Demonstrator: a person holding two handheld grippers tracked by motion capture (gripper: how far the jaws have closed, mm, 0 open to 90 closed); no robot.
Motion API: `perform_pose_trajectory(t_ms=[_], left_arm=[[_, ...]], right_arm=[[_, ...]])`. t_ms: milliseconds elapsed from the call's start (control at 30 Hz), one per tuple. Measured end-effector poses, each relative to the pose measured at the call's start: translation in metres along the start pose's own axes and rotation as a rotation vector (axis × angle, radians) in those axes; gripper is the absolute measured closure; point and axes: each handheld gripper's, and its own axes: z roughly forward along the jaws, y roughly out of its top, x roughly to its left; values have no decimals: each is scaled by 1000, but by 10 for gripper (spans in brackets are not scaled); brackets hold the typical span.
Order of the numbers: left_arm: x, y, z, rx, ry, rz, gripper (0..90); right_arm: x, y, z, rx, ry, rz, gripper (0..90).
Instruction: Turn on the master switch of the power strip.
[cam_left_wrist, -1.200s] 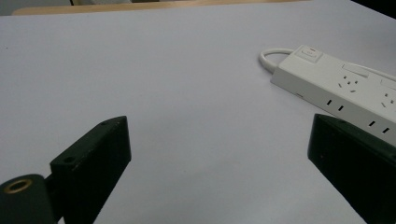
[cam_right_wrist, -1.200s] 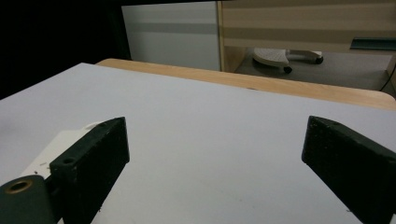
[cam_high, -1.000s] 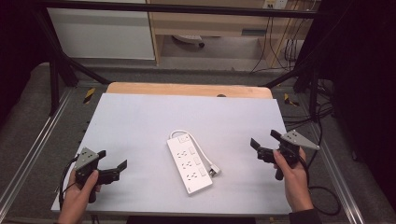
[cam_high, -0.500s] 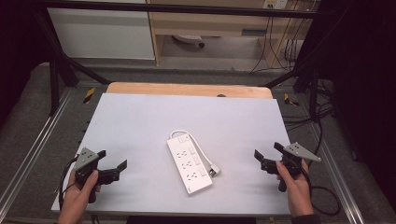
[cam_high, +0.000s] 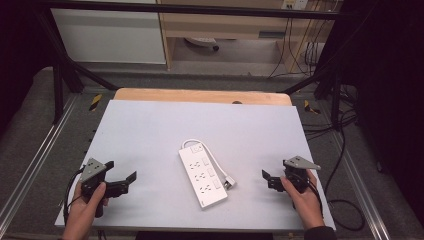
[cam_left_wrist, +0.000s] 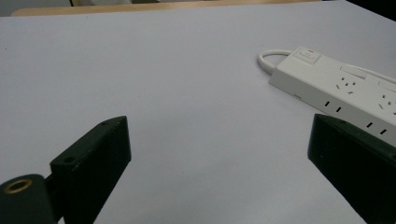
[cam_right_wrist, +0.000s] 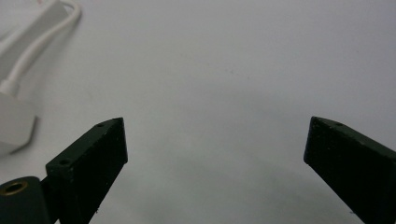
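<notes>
Near the middle of the pale grey surface (cam_high: 150, 130) lies the white plastic power strip (cam_high: 202, 176) with its cord looped alongside, untouched, while the left claw (cam_high: 125, 181) and right claw (cam_high: 266, 179) rest well apart at either side, jaws spread wide, so any grasp is not yet begun.

Even light from overhead is falling on the white table top (cam_high: 150, 135), which is standing out brightly while the surrounding room is sinking into darkness. Shadows are staying soft and faint, with no harsh glare. The right gripper view is looking dim, grey and blurred; the left gripper view is appearing sharper.
</notes>
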Motion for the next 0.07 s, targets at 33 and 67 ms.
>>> perform_pose_trajectory(t_ms=[33, 67], left_arm=[[0, 0, 0, -1, -1, 0, 60], [0, 0, 0, 0, -1, 1, 60]], right_arm=[[1, -1, 2, 17, -8, -5, 65], [2, -1, 4, 34, -16, -8, 63]])
